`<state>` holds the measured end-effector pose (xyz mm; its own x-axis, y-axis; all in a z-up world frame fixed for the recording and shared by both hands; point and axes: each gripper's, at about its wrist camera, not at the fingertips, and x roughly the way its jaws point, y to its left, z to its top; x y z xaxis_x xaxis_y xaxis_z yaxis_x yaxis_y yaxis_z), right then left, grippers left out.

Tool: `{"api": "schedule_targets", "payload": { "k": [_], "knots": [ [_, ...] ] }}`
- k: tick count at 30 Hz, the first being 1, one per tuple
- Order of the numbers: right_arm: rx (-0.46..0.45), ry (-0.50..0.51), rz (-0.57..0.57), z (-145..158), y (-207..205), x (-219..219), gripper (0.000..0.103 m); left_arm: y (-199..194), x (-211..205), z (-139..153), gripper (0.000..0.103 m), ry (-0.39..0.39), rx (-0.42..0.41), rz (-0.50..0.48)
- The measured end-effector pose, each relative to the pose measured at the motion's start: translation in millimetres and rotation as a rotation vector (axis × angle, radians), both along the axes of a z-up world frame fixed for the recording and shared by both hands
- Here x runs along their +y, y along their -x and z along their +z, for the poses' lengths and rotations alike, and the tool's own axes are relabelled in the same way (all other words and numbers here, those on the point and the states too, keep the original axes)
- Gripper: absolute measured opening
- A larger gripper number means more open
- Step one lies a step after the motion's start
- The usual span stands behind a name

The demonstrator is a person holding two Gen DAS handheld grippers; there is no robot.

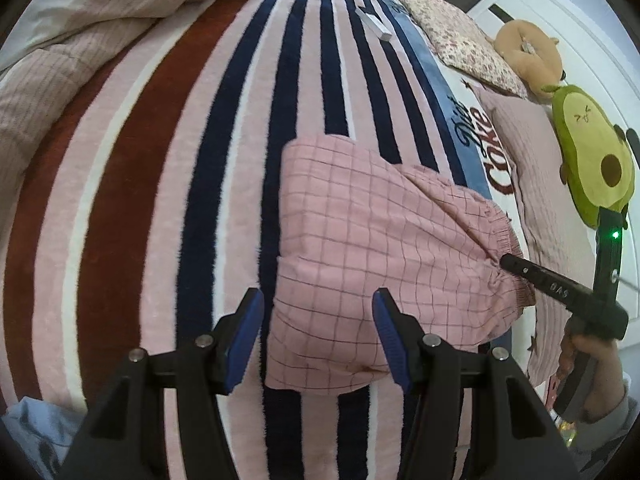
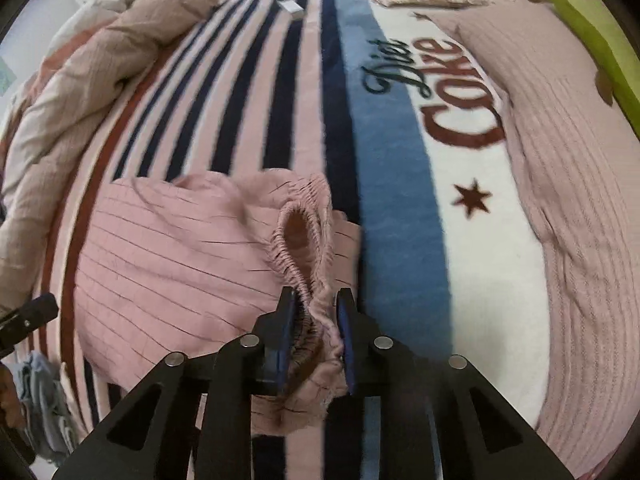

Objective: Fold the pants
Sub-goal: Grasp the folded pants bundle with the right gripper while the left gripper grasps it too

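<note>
The pink checked pants [image 1: 360, 248] lie in a folded bundle on the striped blanket [image 1: 168, 184] that covers the bed, over the navy and pink stripes and just beside the light-blue band [image 2: 392, 208] that borders the white lettered panel. The elastic waistband [image 2: 304, 236] faces that band and is gathered into an open loop.

Right gripper [image 2: 316, 332]: jaws narrow, pads pressed against a bunched section of the waistband, which fills the gap between them. The gripper points steeply down at the blanket. In the left wrist view its black fingers meet the waistband at the bundle's right edge, and the person's hand [image 1: 592, 356] grips the handle below.

Left gripper [image 1: 318, 336]: jaws about half open, nothing clamped. The blue pads [image 1: 244, 332] stand over the bundle's near left edge; the left pad is above the navy stripe beside the fabric, the right pad above the fabric itself. Whether either pad touches the cloth cannot be told.

A beige quilted duvet [image 1: 68, 60] is heaped along the far left edge of the bed. A floral pillow [image 1: 460, 36], a tan plush toy [image 1: 528, 52] and an avocado plush toy [image 1: 592, 152] lie along the right edge. A small white box [image 1: 374, 24] rests on the stripes near the far edge.
</note>
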<state>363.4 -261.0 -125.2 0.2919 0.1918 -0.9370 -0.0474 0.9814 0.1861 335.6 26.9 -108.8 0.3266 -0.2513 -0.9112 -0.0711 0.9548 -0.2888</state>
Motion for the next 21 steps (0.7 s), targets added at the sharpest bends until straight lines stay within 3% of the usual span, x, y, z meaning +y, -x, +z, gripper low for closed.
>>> {"api": "schedule_targets", "payload": {
  "k": [2,4,6,9,11,14,19,21],
  "knots": [
    [0.024,-0.037,-0.05,-3.4,0.4,-17.6,0.028,-1.2,-3.8,-4.1,0.052,-0.008,0.009,-0.006],
    [0.012,0.012,-0.041,0.2,0.3,-21.2,0.028,-2.4,-5.5,-4.4,0.052,-0.019,0.008,-0.005],
    [-0.016,0.089,-0.015,9.5,2.3,-20.3,0.035,-3.2,-4.9,-1.8,0.052,-0.019,0.005,0.003],
    [-0.045,0.124,-0.005,19.5,4.0,-17.5,0.039,-5.9,-4.5,0.9,0.063,-0.025,-0.007,0.005],
    [-0.065,0.091,0.0,26.6,5.8,-13.8,0.04,-9.3,-2.4,-2.3,0.064,-0.019,-0.001,0.004],
    [-0.063,-0.063,-0.002,27.0,3.3,-16.5,0.069,-16.3,0.4,-10.4,0.064,-0.014,0.009,0.018],
    [-0.014,-0.09,-0.041,-0.2,-5.1,-19.7,0.07,-23.0,-5.1,-33.1,0.064,-0.052,0.041,0.007],
    [0.001,-0.121,-0.055,-8.5,-3.8,-24.0,0.07,-23.6,-5.5,-39.1,0.064,-0.033,0.042,0.008]
  ]
}}
